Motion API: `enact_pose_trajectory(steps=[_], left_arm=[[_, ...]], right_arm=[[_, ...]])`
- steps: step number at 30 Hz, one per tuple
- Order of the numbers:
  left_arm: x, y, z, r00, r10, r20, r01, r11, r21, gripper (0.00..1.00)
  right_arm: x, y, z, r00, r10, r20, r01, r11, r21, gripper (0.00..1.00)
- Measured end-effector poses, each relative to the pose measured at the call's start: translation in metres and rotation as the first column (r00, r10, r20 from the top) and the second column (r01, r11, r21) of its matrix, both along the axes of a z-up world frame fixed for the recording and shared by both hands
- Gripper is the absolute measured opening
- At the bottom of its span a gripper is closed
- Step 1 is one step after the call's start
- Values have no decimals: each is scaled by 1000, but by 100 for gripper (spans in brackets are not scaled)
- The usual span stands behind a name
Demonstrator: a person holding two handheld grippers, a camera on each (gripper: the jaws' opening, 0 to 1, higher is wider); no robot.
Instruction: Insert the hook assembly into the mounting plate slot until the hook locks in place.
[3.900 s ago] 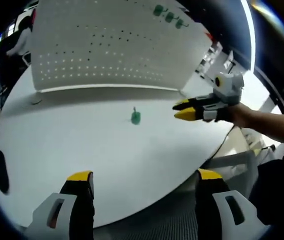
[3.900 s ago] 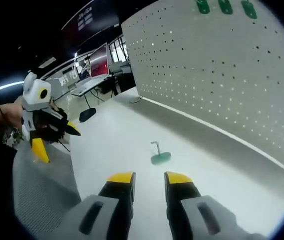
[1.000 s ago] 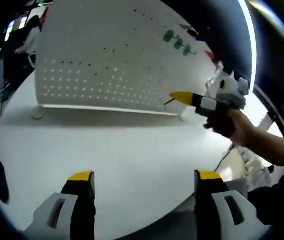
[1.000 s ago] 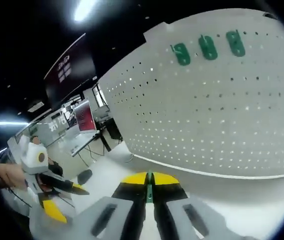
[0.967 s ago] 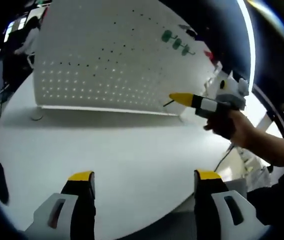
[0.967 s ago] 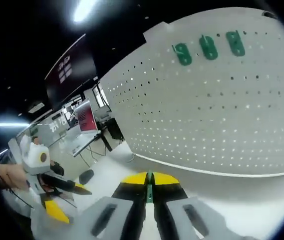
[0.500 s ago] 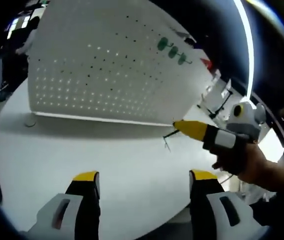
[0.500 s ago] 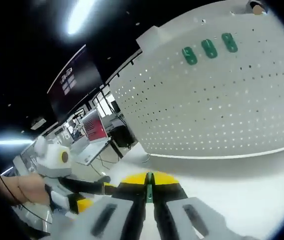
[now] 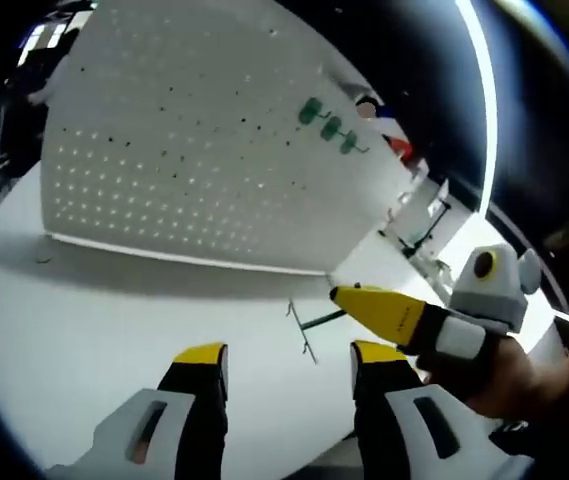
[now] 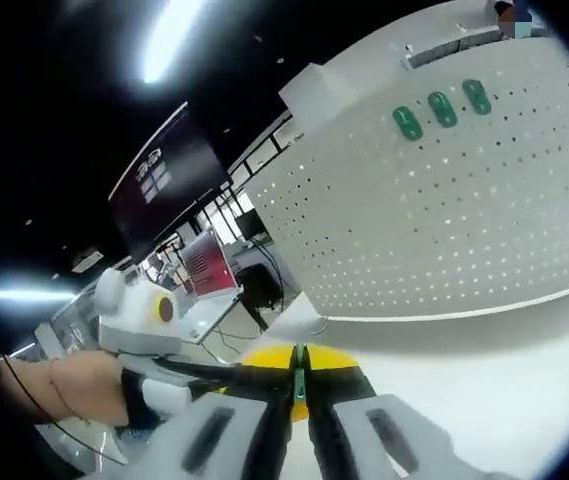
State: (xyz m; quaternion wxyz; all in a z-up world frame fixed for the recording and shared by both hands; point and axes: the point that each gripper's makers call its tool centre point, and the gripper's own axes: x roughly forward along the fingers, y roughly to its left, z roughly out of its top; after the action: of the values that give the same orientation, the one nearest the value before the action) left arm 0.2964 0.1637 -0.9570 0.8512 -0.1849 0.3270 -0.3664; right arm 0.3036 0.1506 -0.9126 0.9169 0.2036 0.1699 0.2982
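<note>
— What do you hold now, and where?

— My right gripper (image 10: 299, 375) is closed on the green hook assembly (image 9: 304, 328), a thin wire piece. It hangs over the white table (image 9: 84, 310), just beyond my left gripper (image 9: 282, 352), whose jaws are apart and hold nothing.

— And the plate?

— The perforated mounting plate (image 10: 434, 220) stands far on the table, well apart from the hook; three green hooks (image 10: 442, 108) already sit near its top.

— What can fail?

— I think the thin hook may turn in the jaws, then it would miss the slot
</note>
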Motion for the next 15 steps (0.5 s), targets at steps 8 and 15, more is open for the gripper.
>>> enact_pose_trajectory(steps=[8,15], left_arm=[[-1,-5,12,1000,-9,-5,9,998,-62,35],[-2,-3,18,1000,-12,-24,9,994,-106,19]], right_arm=[[1,2,14,999,10,47,-10,1000,-17,0],[-5,6,23,996,22,86,-19,999,-36,0]])
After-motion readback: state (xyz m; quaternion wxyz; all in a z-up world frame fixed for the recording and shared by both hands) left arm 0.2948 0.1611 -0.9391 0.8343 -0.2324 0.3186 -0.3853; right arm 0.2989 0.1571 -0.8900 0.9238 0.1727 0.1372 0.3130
